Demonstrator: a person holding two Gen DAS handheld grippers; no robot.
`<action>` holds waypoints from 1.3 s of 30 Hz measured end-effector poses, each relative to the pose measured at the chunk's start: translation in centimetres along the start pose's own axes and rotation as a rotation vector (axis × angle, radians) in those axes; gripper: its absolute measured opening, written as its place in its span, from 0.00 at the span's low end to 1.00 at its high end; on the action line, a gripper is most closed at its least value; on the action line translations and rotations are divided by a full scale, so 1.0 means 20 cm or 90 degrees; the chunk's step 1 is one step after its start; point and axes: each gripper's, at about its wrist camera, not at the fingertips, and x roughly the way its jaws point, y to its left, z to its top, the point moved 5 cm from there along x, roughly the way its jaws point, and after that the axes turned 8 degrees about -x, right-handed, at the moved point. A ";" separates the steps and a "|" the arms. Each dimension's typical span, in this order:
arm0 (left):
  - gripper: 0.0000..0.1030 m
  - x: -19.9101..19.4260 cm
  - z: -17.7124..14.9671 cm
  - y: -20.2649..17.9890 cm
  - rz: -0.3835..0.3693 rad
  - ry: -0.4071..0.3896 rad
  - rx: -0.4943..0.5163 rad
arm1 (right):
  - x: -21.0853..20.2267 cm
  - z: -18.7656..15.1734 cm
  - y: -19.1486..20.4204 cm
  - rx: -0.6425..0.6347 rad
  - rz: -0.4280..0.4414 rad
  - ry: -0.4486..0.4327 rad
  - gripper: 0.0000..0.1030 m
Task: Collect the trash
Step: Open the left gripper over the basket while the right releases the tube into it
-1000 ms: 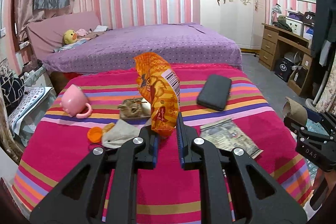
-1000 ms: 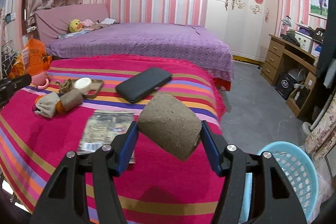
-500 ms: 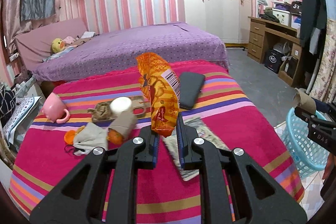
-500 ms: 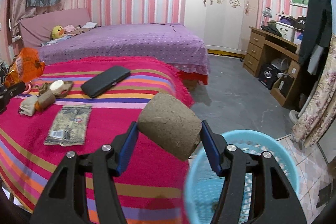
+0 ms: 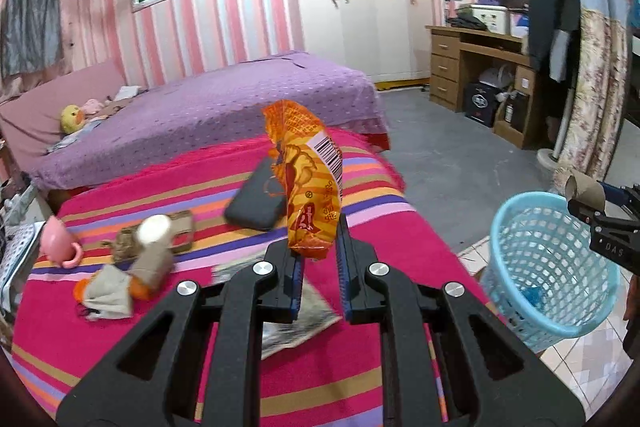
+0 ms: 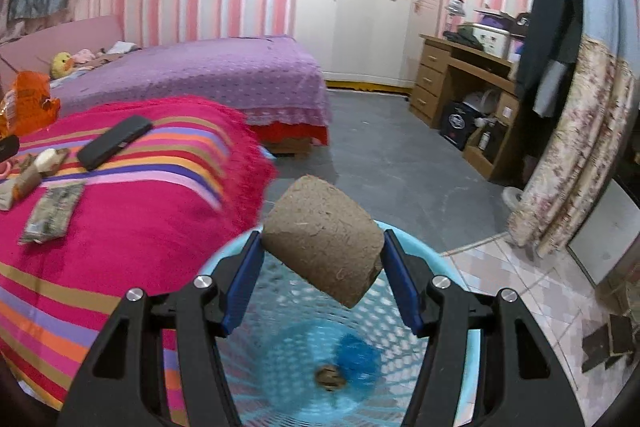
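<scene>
Right gripper [image 6: 322, 269]: clamped on a brown cardboard roll [image 6: 324, 241], its blue pads pressing both sides, held directly above the mouth of the blue basket [image 6: 452, 269].
Left gripper [image 5: 319, 259]: pinched nearly closed on the bottom edge of an orange snack wrapper [image 5: 310, 183], which stands upright over the striped blanket [image 5: 340, 379].
Basket: on the floor just beside the bed's corner, a scrap of blue and a small brown piece lying at its bottom.
Blanket: a black case [image 5: 256, 201], a flat wrapper [image 6: 50, 213], a pink cup [image 5: 60, 241] and crumpled scraps [image 5: 110, 291] lie scattered on it.
</scene>
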 end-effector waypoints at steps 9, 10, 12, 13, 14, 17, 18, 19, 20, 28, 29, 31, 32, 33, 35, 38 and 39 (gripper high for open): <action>0.13 0.04 0.01 -0.35 -0.095 0.013 -0.001 | 0.05 -0.10 -0.20 0.003 -0.028 0.028 0.58; 0.13 0.05 0.01 -0.38 -0.102 0.014 0.000 | 0.05 -0.10 -0.24 0.012 -0.031 0.027 0.58; 0.13 0.05 0.00 -0.47 -0.120 0.020 0.007 | 0.05 -0.12 -0.28 0.025 -0.033 0.024 0.58; 0.13 0.05 -0.01 -0.53 -0.129 0.022 0.013 | 0.04 -0.13 -0.31 0.037 -0.032 0.023 0.58; 0.13 0.05 -0.02 -0.58 -0.136 0.024 0.021 | 0.04 -0.14 -0.34 0.046 -0.033 0.022 0.58; 0.13 0.05 -0.07 -0.73 -0.160 0.030 0.042 | 0.03 -0.17 -0.40 0.069 -0.038 0.021 0.58; 0.13 0.05 -0.10 -0.77 -0.166 0.035 0.047 | 0.03 -0.18 -0.41 0.076 -0.038 0.020 0.58; 0.13 0.06 -0.13 -0.81 -0.171 0.041 0.053 | 0.03 -0.19 -0.43 0.080 -0.038 0.020 0.58; 0.13 0.07 -0.15 -0.84 -0.172 0.046 0.059 | 0.03 -0.19 -0.44 0.082 -0.039 0.020 0.58; 0.13 0.20 -0.22 -1.06 -0.175 0.079 0.074 | 0.07 -0.25 -0.53 0.114 -0.036 0.031 0.58; 0.13 0.22 -0.23 -1.07 -0.173 0.081 0.074 | 0.08 -0.26 -0.53 0.116 -0.035 0.033 0.58; 0.13 0.26 -0.25 -1.08 -0.170 0.089 0.077 | 0.09 -0.26 -0.54 0.118 -0.035 0.036 0.58; 0.13 0.28 -0.25 -1.09 -0.171 0.099 0.077 | 0.10 -0.27 -0.55 0.119 -0.035 0.037 0.58; 0.13 0.31 -0.27 -1.10 -0.177 0.115 0.073 | 0.10 -0.27 -0.55 0.119 -0.036 0.037 0.58; 0.15 0.35 -0.29 -1.10 -0.178 0.132 0.072 | 0.10 -0.27 -0.55 0.118 -0.037 0.036 0.58; 0.41 0.38 -0.30 -1.10 -0.172 0.143 0.074 | 0.10 -0.27 -0.55 0.119 -0.038 0.037 0.58; 0.50 0.39 -0.30 -1.08 -0.166 0.140 0.068 | 0.10 -0.28 -0.56 0.120 -0.038 0.038 0.58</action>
